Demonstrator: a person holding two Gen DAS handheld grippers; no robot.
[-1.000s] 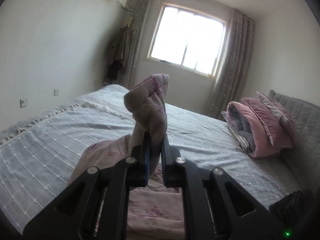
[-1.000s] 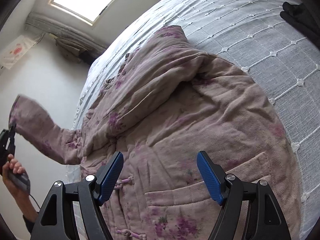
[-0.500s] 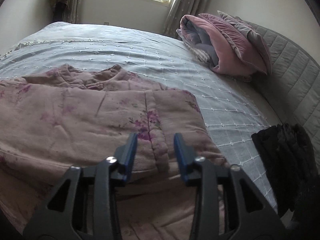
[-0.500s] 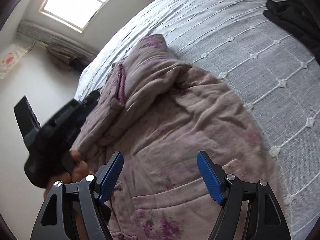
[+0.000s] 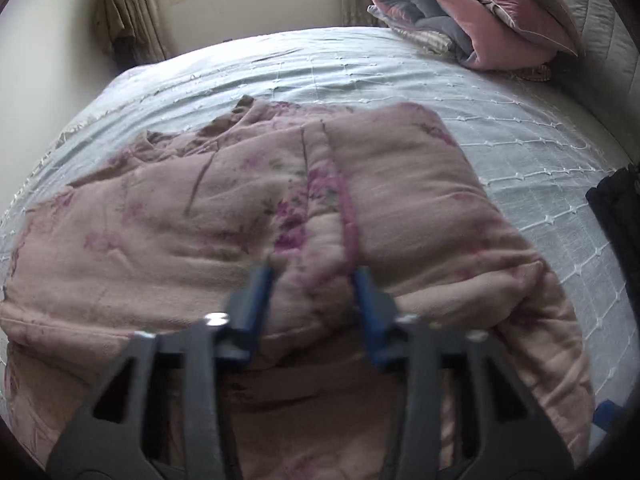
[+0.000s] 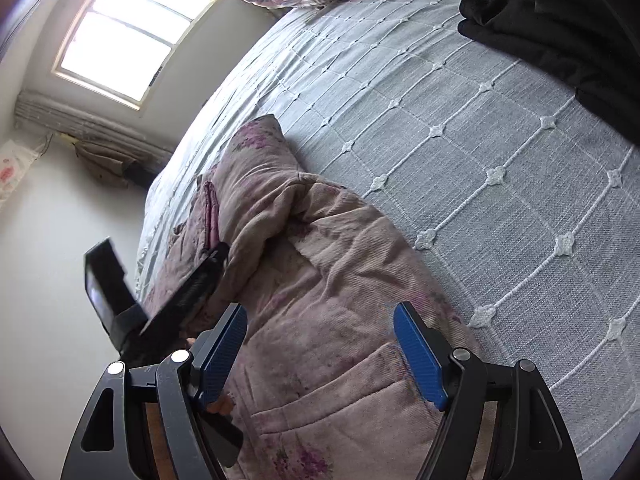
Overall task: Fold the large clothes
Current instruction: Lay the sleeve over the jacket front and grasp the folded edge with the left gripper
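A pink floral padded jacket (image 5: 224, 220) lies on the grey bedspread (image 5: 520, 140), with one sleeve folded across its body. My left gripper (image 5: 312, 280) is open, its blue pads on either side of the sleeve cuff (image 5: 316, 216), which rests on the jacket. In the right wrist view the jacket (image 6: 320, 280) fills the lower middle. My right gripper (image 6: 320, 332) is open and empty, hovering over the jacket's pocket area. The left gripper (image 6: 216, 258) shows there, over the folded sleeve.
Folded pink and grey quilts (image 5: 472, 12) lie at the head of the bed. A black garment (image 6: 560, 32) lies on the bedspread (image 6: 480, 140) to the right of the jacket, also in the left wrist view (image 5: 618, 216). A window (image 6: 132, 36) and curtains are behind.
My left gripper carried the raised sleeve down across the jacket, laid it there and opened. The right gripper stayed open over the jacket and shifted a little toward the bed's right side.
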